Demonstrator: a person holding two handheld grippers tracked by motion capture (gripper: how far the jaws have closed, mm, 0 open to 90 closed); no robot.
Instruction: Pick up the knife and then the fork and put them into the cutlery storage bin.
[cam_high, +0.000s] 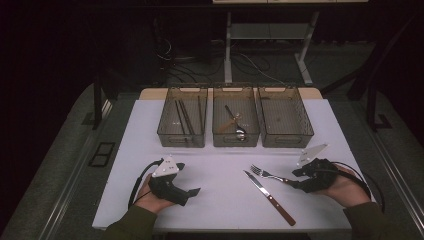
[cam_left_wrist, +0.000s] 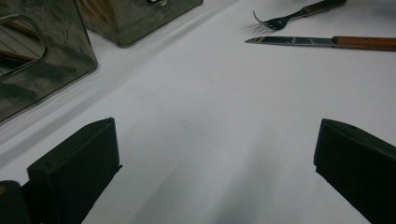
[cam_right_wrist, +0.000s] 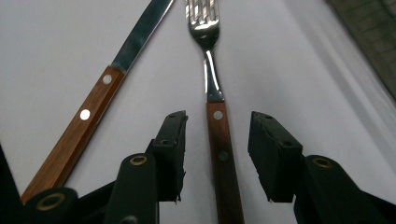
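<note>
Looking down from the high view first, I see three bins at the far side of the white table (cam_high: 150, 120): the left bin (cam_high: 183, 131) with dark sticks, the middle bin (cam_high: 236, 134) with a spoon and a few other pieces, the right bin (cam_high: 285, 131) apparently bare. On the near side lie a fork (cam_high: 268, 174) and a knife (cam_high: 269, 197), close together but apart. My right tongs (cam_high: 296, 178) sit at the fork's handle end; my left tongs (cam_high: 192, 192) rest well off to the left, over bare table.

From the left gripper view, the jaws stand wide apart with nothing between them but tabletop. The fork (cam_left_wrist: 299, 13) and knife (cam_left_wrist: 322, 42) lie far ahead, and the corners of two bins show at upper left.

From the right gripper view, the fork (cam_right_wrist: 215, 116) runs straight away from me, its wooden handle lying between the jaws. The pads stand clear of the wood on both sides, so the jaws are partly open and grip nothing. The fork lies flat on the table, and the knife (cam_right_wrist: 100, 93) lies just beside it to the left, angled.

I judge this to be a sorting job, with the fork the piece in hand and not gripped at present. Lifting it would call for closing squarely on the handle, keeping clear of the knife, then carrying it to a bin; my guess is the right one.
</note>
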